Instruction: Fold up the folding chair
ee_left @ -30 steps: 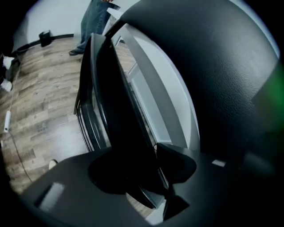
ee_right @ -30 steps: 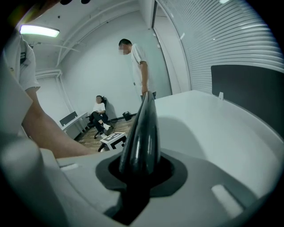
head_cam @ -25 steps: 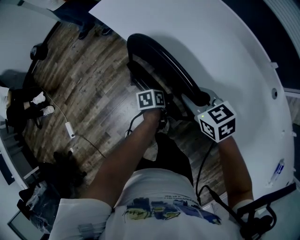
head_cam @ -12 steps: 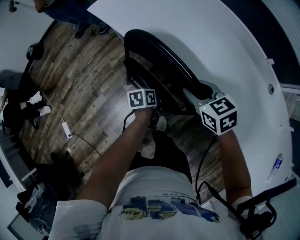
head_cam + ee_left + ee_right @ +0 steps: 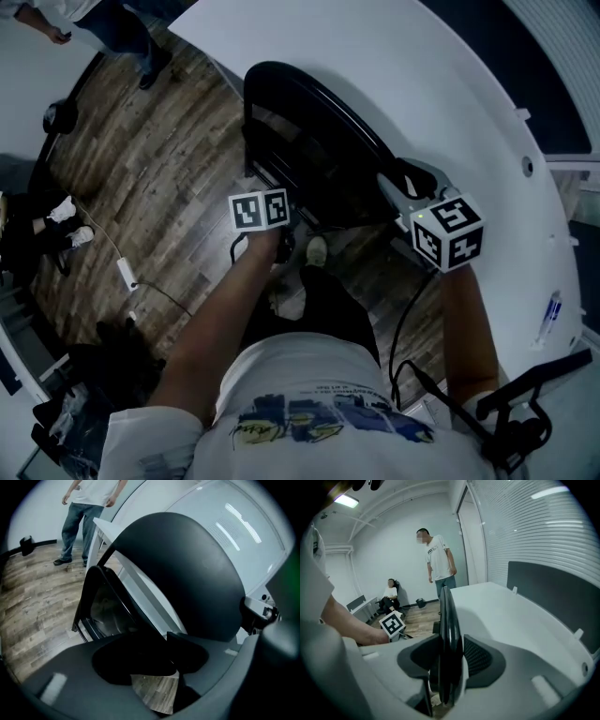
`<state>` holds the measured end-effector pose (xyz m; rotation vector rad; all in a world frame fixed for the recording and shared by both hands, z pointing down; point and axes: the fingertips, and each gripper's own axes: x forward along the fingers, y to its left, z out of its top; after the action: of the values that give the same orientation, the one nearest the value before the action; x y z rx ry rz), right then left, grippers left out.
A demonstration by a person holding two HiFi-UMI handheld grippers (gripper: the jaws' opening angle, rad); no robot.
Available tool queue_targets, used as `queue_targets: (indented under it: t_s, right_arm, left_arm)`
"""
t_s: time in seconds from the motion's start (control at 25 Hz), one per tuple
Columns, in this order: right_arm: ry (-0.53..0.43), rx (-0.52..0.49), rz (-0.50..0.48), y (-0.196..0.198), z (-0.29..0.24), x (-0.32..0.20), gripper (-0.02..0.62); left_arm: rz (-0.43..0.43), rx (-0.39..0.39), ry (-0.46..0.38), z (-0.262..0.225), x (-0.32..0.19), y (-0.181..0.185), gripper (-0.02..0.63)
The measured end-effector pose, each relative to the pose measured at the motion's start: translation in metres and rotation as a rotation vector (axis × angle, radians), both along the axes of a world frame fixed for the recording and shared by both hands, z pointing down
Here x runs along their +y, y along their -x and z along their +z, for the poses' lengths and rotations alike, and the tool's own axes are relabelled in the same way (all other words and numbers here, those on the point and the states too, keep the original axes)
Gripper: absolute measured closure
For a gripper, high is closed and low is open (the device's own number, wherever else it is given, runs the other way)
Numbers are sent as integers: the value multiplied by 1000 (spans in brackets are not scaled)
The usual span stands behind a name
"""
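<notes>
Jaws of our right gripper are opening, with the thin back edge of the folding chair upright between the pads. Our left gripper pinches a dark edge of the chair. Only its view shows us the seat, tilted at ten o'clock. Our head view puts the chair at twelve, against the white table.

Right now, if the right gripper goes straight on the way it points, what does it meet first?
The folding chair: its backrest edge stands between the opening jaws of the right gripper, so it would likely run deeper onto that edge.
</notes>
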<state>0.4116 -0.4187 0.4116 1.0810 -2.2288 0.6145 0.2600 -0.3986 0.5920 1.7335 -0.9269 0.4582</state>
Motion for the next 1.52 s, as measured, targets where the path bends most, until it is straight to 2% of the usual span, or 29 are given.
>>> queue_targets:
  t_s: [0.2,0.28,0.36,0.56,0.72,0.84,1.08,1.28,1.52]
  right_arm:
    - [-49,49,124,-25,-22,12,448]
    - [-76,61,184,-23,-34,24,448]
    - [-100,67,242,-11,-48,46,448]
    - [-129,60,337,39,-60,103,454]
    - [-136,66,379,84,-60,146,470]
    - [-139,84,413,111,-66,180,517]
    - [-135,106,410,149,-75,243,569]
    - [-164,103,393,165,-87,295,592]
    - [-203,67,378,162,-96,344,592]
  left_arm:
    - [63,14,-125,-35,1,18,373]
    - [101,15,-193,-59,5,34,374]
    - [148,33,-261,-86,18,53,376]
    - [230,64,-404,-139,50,108,456]
    - [268,69,-487,-167,75,152,560]
    - [298,77,-515,-183,97,176,600]
    - [349,99,-550,-209,147,200,601]
    - [386,112,-587,-232,199,203,601]
    - [416,101,-633,-253,256,191,601]
